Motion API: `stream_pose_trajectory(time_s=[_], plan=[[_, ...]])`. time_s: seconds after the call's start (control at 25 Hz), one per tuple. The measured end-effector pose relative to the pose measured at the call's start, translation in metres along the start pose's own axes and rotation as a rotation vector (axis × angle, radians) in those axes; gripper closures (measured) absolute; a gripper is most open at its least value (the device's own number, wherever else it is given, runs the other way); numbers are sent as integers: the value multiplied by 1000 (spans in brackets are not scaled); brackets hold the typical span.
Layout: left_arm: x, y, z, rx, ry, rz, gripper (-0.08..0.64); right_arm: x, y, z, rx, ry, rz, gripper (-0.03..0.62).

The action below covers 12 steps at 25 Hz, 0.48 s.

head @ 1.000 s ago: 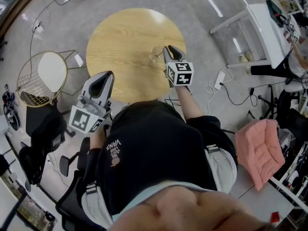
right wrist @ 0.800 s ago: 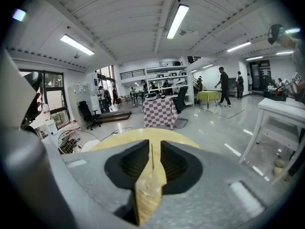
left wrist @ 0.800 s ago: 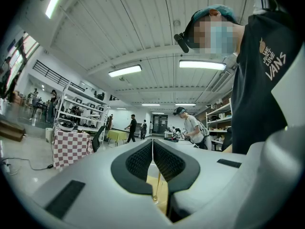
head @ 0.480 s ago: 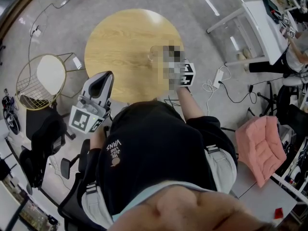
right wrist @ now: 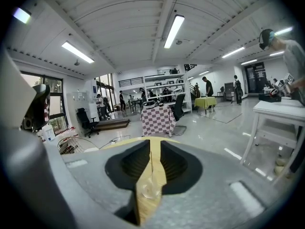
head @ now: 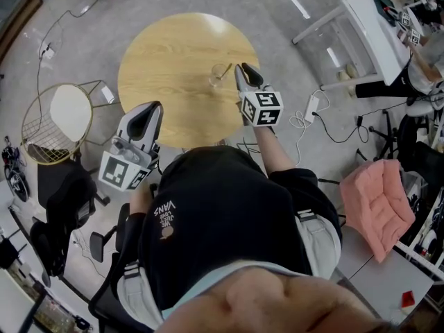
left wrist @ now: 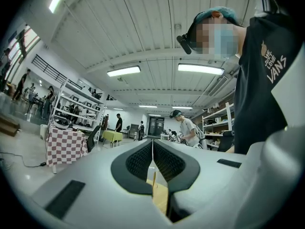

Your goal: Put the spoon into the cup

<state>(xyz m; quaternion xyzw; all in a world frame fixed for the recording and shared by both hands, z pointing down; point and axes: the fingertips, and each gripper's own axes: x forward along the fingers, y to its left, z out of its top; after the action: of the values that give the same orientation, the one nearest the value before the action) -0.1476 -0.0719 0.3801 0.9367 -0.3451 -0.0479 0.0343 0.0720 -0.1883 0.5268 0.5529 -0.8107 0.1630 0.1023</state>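
A clear glass cup (head: 218, 75) stands right of centre on the round wooden table (head: 173, 47). A thin spoon (head: 226, 71) leans in it, its handle tilted toward my right gripper (head: 243, 68). That gripper hovers just right of the cup, apart from it, with its jaws a narrow gap apart and nothing between them. The right gripper view looks through that gripper (right wrist: 155, 142) at the cup (right wrist: 151, 189) and the upright spoon handle (right wrist: 152, 162). My left gripper (head: 151, 108) is shut and empty at the table's near-left edge. In the left gripper view, that gripper (left wrist: 152, 142) points out across the room.
A wire-frame stool with a white seat (head: 59, 113) stands left of the table and a black chair (head: 66, 189) below it. A white table (head: 381, 30) is at the upper right, with cables (head: 326, 127) on the floor nearby. A pink cushion (head: 378, 214) lies at the right.
My right gripper has drawn slightly back to the right, away from the cup. The left gripper has stayed put. The head camera has shifted a little.
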Motion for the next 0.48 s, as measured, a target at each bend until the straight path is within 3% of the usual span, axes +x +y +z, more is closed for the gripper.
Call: stream_pose_trajectory(time_s=[0.4,0.48], plan=[[10,-7,-3,-15,2,-44,558,-21,-4,2,21,-27,-7,532],[12,-9,-3,-16,2,-55,558,-26,-6,2,23,-34,-17,570]])
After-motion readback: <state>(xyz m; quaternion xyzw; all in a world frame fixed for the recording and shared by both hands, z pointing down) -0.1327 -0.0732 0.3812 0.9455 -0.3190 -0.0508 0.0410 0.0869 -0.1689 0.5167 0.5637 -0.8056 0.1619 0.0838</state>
